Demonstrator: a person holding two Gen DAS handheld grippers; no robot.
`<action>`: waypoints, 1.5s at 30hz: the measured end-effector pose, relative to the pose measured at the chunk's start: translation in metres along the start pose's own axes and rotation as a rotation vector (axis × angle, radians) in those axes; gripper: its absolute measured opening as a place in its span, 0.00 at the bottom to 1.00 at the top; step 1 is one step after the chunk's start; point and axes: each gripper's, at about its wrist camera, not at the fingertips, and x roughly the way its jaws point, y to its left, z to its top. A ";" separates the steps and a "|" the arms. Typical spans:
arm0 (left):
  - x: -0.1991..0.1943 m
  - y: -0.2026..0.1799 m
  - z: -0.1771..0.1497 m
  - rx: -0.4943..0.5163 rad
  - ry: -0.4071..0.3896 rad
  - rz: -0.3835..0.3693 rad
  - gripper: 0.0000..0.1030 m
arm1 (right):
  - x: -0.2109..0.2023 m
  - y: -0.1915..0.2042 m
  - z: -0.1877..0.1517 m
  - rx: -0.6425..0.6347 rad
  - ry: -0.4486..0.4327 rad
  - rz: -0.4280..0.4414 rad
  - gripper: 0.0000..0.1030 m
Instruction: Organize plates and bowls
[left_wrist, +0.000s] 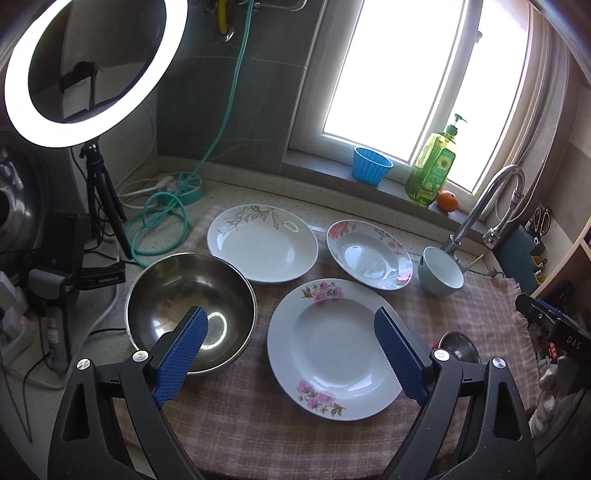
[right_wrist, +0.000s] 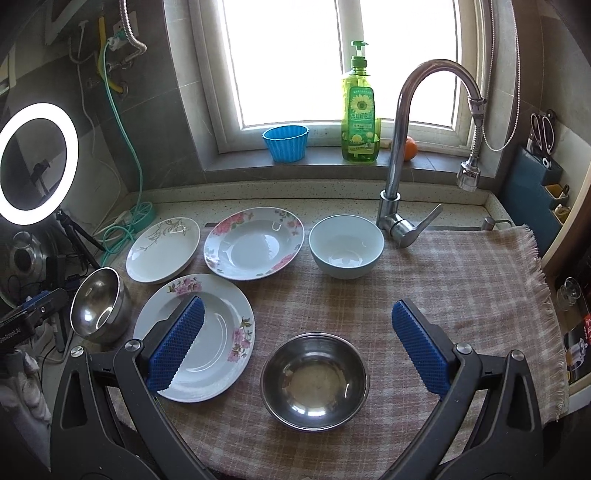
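On cloth (right_wrist: 461, 280): three plates (right_wrist: 255, 242), three bowls (right_wrist: 314, 380)

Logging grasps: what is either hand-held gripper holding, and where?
Nothing. Left hand-held gripper and right hand-held gripper are both open and empty above the dishes.

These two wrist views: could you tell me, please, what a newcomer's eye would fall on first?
Probably the lit ring light at far left, then the bright window with the green soap bottle on its sill. Below, three plates and three bowls lie spread apart on the checked cloth, the nearest flowered plate between the open left gripper.
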 end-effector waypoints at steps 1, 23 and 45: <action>0.001 0.000 -0.003 -0.002 0.012 -0.004 0.85 | 0.004 0.001 0.000 -0.002 0.011 0.018 1.00; 0.045 0.018 -0.054 -0.225 0.273 -0.148 0.40 | 0.115 -0.002 -0.001 0.088 0.375 0.318 0.49; 0.089 0.032 -0.060 -0.341 0.319 -0.144 0.30 | 0.206 0.024 0.000 0.039 0.590 0.273 0.23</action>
